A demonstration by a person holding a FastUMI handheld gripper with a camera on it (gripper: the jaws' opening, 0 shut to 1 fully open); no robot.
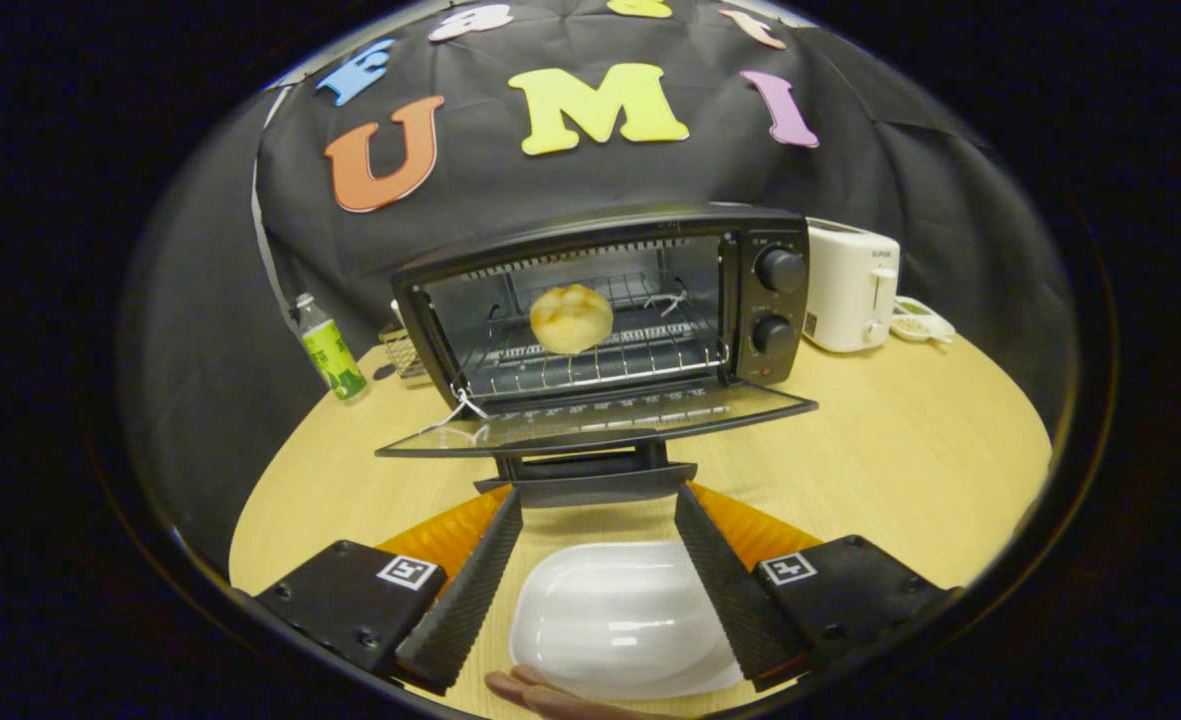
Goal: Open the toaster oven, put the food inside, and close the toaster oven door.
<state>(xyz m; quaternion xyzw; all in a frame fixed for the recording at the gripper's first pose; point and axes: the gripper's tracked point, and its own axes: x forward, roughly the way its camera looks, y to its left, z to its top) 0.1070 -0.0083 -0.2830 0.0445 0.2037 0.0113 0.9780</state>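
Observation:
The black toaster oven stands on the wooden table with its glass door folded down flat toward me. Inside, a round golden bun rests on the wire rack. My gripper is open, and its fingertips reach up to the two ends of the door handle from the near side. Nothing is pressed between the fingers. An empty white dish lies on the table below and between them.
A white pop-up toaster and a small dish stand right of the oven. To its left are a green-labelled bottle and a wire basket. A person's fingertips touch the table beside the white dish.

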